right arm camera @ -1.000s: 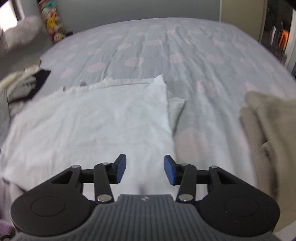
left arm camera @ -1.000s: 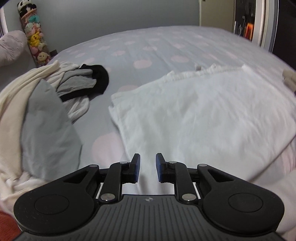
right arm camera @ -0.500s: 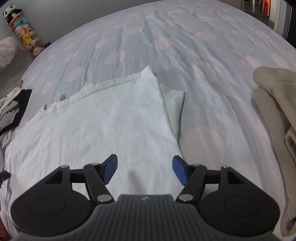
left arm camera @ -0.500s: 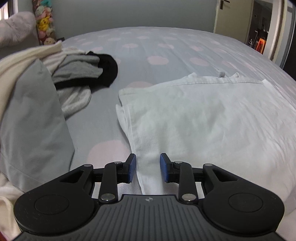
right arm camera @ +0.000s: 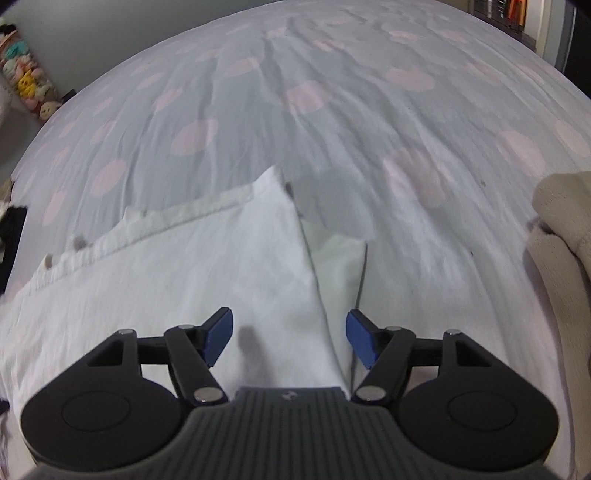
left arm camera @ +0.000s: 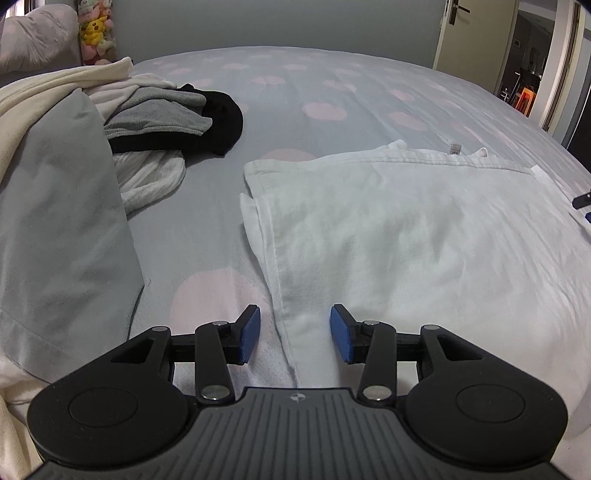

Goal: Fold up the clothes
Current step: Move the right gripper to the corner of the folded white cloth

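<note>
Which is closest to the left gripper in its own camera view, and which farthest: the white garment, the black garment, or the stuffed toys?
From the left gripper:
1. White garment, its edge between the opening jaws.
2. Black garment, farther back, left.
3. Stuffed toys, far left by the wall.

The folded garment [left arm camera: 424, 236] lies flat on the bed [left arm camera: 332, 92]. A clothes pile [left arm camera: 155, 122] lies to its left. Another garment [right arm camera: 561, 236] lies to its right.

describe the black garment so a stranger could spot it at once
On the grey bedsheet with pink dots, look to the heap of clothes at the far left. The black garment lies at its edge under a grey knit top, the only black piece there.
</note>
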Tool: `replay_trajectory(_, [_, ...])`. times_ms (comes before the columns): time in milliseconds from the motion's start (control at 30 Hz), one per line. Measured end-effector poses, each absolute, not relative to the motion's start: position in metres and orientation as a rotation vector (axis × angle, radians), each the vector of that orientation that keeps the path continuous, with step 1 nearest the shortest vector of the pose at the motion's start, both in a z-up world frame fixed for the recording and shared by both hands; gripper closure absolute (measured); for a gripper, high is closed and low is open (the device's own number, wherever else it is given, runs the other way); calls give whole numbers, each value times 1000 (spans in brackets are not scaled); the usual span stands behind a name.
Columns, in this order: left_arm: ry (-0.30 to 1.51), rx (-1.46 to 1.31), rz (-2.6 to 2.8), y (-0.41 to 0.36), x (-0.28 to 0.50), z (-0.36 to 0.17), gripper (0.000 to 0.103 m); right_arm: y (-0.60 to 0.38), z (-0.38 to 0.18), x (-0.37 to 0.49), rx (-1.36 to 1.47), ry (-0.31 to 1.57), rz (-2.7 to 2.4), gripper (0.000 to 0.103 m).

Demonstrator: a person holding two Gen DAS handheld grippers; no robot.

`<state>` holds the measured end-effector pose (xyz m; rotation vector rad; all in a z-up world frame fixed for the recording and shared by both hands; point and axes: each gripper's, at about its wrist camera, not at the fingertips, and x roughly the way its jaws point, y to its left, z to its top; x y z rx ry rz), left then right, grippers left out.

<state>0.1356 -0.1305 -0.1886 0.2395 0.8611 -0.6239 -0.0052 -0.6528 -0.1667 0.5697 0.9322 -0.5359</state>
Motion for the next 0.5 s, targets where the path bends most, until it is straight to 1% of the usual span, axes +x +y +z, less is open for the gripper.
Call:
replay_trajectory(233, [864, 239, -624, -131, 137, -190, 63, -671, -176, 0, 627, 932, -519, 32])
replay_trajectory(500, [863, 235, -627, -131, 137, -191, 63, -688, -167, -9, 633, 867, -501, 32])
